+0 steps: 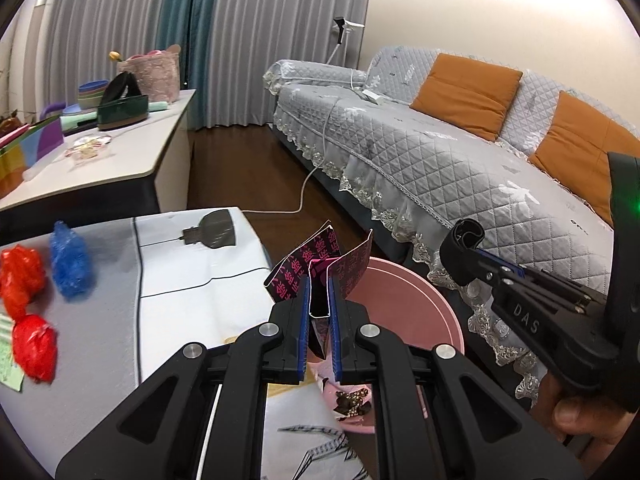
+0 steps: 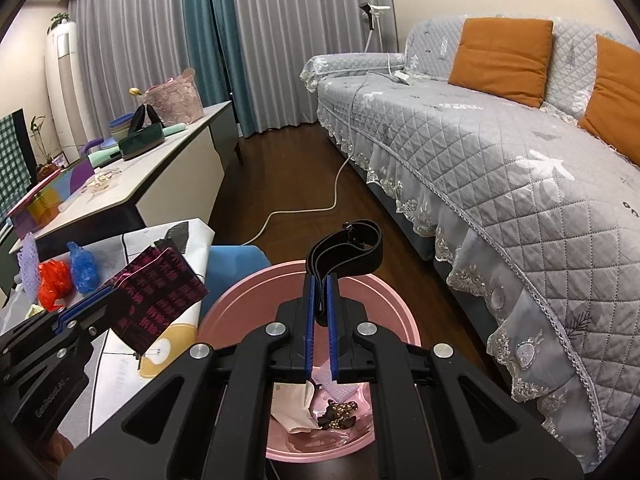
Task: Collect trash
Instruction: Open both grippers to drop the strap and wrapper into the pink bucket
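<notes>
Left claw (image 1: 320,304) clamping a folded dark wrapper with pink print (image 1: 320,264), hovering at the near rim of the pink bin (image 1: 420,300), just off the surface (image 1: 180,280) edge. Right claw (image 2: 320,304) clamping a looped black strap (image 2: 346,248), hanging above the bin's opening. Bin already holding scraps. Red bags (image 1: 24,280) and blue bag (image 1: 72,260) sitting uncollected on the surface. Risks: releasing the wrapper this close to the rim, likely glancing off onto the floor; strap loop snagging on a pad instead of dropping; claws, near each other, bumping if both releasing together.
</notes>
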`<control>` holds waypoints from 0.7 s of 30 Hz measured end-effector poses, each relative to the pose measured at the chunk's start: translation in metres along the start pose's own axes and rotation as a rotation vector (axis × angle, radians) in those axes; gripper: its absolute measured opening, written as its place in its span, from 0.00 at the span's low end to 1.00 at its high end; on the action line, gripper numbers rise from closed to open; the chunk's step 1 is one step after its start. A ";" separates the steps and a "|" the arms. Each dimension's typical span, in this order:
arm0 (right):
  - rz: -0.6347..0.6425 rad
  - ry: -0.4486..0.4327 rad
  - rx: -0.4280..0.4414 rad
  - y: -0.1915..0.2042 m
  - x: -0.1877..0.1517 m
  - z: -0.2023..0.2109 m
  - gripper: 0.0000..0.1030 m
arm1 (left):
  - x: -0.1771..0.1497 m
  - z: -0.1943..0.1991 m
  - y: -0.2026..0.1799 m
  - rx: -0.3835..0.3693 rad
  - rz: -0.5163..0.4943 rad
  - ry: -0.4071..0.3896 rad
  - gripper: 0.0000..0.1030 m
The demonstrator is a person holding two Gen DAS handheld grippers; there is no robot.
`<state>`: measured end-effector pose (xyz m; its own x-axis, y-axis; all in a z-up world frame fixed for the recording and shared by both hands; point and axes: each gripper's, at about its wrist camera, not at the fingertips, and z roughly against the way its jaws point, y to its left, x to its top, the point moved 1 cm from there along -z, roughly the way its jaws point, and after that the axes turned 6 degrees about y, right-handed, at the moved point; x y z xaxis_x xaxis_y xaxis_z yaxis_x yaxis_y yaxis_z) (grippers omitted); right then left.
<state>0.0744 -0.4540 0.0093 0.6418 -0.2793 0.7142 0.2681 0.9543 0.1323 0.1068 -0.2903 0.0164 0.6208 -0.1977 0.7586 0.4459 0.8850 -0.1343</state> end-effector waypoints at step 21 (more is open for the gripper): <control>-0.072 0.022 -0.049 -0.005 0.004 -0.015 0.53 | 0.004 -0.009 0.017 -0.025 0.042 0.045 0.31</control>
<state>0.0864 -0.4612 0.0007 0.6348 -0.3501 0.6888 0.3486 0.9253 0.1490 0.1227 -0.2801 0.0110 0.6678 -0.1800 0.7223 0.4344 0.8822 -0.1818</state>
